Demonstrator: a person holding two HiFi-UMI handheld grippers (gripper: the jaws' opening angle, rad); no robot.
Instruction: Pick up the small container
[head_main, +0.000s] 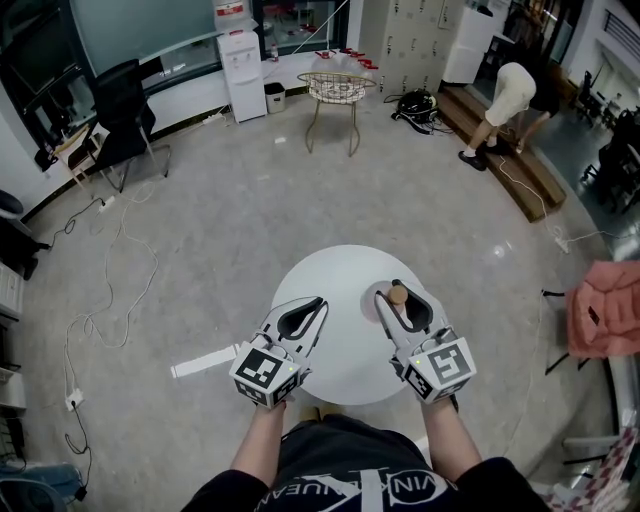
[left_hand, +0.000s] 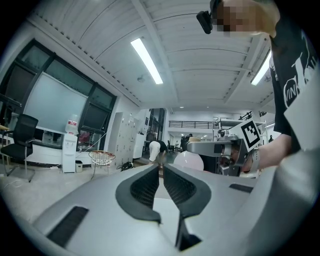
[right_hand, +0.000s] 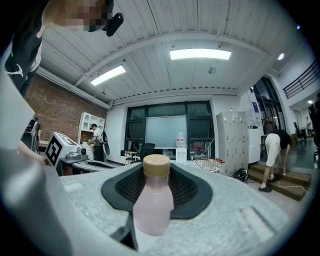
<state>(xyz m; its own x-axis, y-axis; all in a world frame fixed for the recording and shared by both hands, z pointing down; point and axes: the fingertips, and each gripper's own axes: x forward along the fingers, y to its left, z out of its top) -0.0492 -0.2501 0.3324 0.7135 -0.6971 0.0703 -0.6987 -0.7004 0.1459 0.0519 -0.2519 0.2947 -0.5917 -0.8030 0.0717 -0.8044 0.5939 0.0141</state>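
Note:
The small container is a pale pink bottle (right_hand: 153, 205) with a tan cap, standing upright between the black pads of my right gripper (right_hand: 156, 172), which is shut on it. In the head view the same bottle (head_main: 391, 309) shows in my right gripper (head_main: 397, 292) above the right part of the round white table (head_main: 335, 270). My left gripper (head_main: 320, 301) hovers over the table's left part, its jaws together with nothing between them. In the left gripper view the left gripper (left_hand: 161, 167) points level, with the right gripper (left_hand: 215, 148) and the bottle (left_hand: 189, 161) off to its right.
A wire basket stand (head_main: 335, 90), a water dispenser (head_main: 240, 70) and a black office chair (head_main: 125, 115) stand at the far side of the room. A person (head_main: 510, 100) bends over at the back right. Cables trail over the floor at left. A pinkish seat (head_main: 605, 310) stands at right.

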